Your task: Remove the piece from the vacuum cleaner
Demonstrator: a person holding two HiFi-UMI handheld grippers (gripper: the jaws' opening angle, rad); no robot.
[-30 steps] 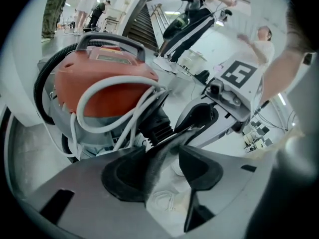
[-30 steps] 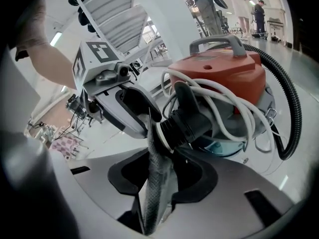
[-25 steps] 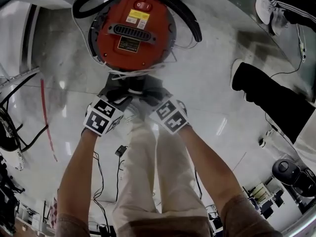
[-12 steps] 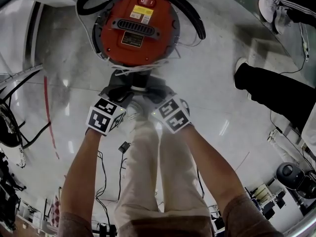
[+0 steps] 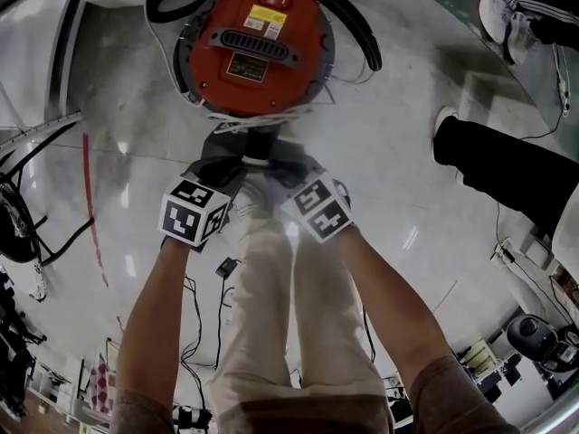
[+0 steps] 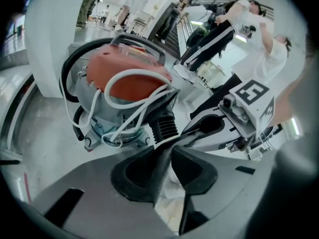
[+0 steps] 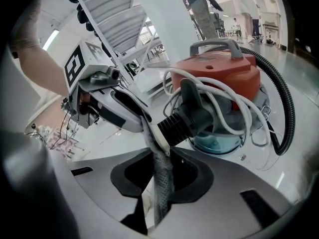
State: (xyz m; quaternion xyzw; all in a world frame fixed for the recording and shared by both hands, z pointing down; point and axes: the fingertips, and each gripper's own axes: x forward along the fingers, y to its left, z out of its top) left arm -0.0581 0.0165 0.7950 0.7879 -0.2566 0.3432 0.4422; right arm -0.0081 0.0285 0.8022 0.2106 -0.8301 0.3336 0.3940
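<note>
The red vacuum cleaner point(image 5: 253, 48) stands on the floor with a black hose and a white cord point(image 6: 124, 91) wrapped round it. A flat dark grey piece point(image 5: 246, 155) sticks out from the ribbed black cuff point(image 7: 177, 126) at its near side. My left gripper point(image 5: 220, 177) is shut on the piece's left part, and its pads pinch the thin edge point(image 6: 164, 161). My right gripper point(image 5: 282, 174) is shut on the right part, gripping a grey textured strip point(image 7: 160, 178). Each gripper view shows the other gripper close by, across the piece.
A person's leg in black trousers point(image 5: 507, 174) and white shoes point(image 5: 499, 7) are at the right. Thin cables point(image 5: 194, 306) lie on the floor by my pale-trousered legs point(image 5: 271, 306). A red floor line point(image 5: 90, 215) and dark equipment point(image 5: 14, 233) are at the left.
The vacuum and both grippers sit a little higher and further right in the head view. Both grippers stay at the piece.
</note>
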